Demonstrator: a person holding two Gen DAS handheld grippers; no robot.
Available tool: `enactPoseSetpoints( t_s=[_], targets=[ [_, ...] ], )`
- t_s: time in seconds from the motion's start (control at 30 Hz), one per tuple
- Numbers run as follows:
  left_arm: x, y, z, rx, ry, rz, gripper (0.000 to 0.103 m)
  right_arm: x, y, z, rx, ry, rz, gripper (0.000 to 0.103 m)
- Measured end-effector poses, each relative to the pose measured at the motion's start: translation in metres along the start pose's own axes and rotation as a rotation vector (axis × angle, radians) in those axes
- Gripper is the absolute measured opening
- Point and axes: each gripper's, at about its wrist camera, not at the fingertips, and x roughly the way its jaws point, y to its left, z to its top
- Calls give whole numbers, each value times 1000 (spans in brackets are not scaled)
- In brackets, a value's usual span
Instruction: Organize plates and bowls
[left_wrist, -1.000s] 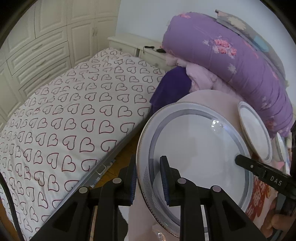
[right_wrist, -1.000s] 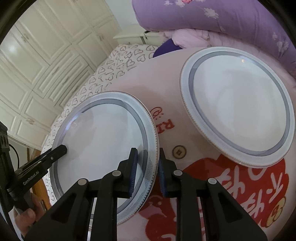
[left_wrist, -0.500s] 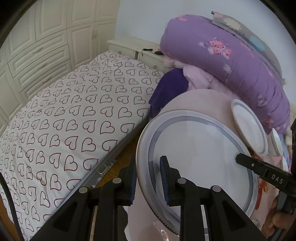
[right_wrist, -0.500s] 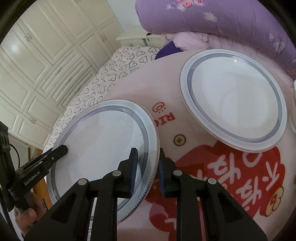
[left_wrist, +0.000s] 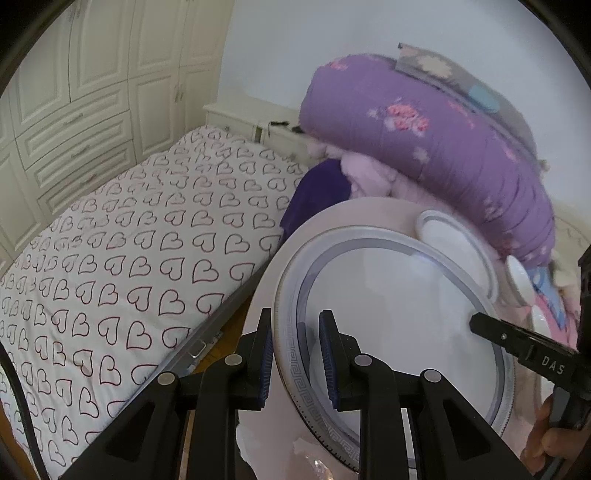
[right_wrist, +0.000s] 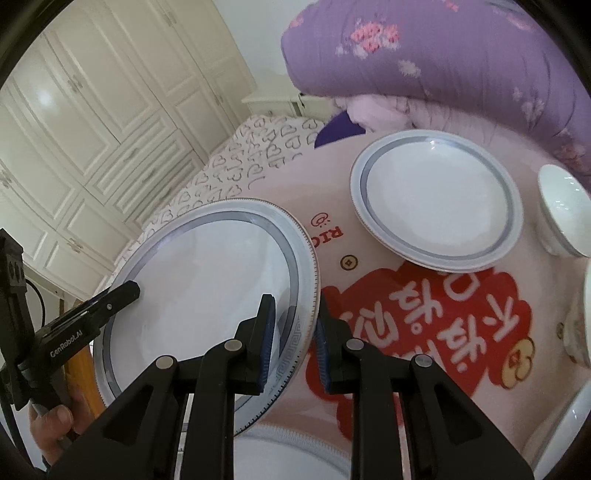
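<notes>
A large white plate with a grey ring (left_wrist: 399, 314) is held in the air between both grippers. My left gripper (left_wrist: 295, 354) is shut on its left rim; my right gripper (right_wrist: 293, 339) is shut on its right rim (right_wrist: 221, 295). Each gripper's finger shows at the plate's far edge in the other view. A second grey-ringed plate (right_wrist: 436, 206) lies on the round pink table (right_wrist: 332, 192), also seen in the left wrist view (left_wrist: 454, 243). A white bowl (right_wrist: 561, 210) sits to its right.
A bed with a heart-print sheet (left_wrist: 129, 240) lies left of the table. A purple quilt roll (left_wrist: 424, 147) and pink bedding are piled behind the table. White wardrobes (right_wrist: 92, 110) line the far wall. More white dishes (right_wrist: 587, 314) show at the table's right edge.
The held plate has risen off the table and both cameras pulled back; the second plate looks smaller and the bowl has come into the right wrist view.
</notes>
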Motion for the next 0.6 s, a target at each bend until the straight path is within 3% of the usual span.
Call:
enactPoseSetpoints(
  t_s=[0.23,0.6],
  targets=[
    [-58,-10,-40,18,-35,-33,20,-42,-1,-28,-1,-46,-1,21],
    [-109,-39,-92,61,-36,-52,20,-86,-19,-82,28,-70,-4,21]
  ],
)
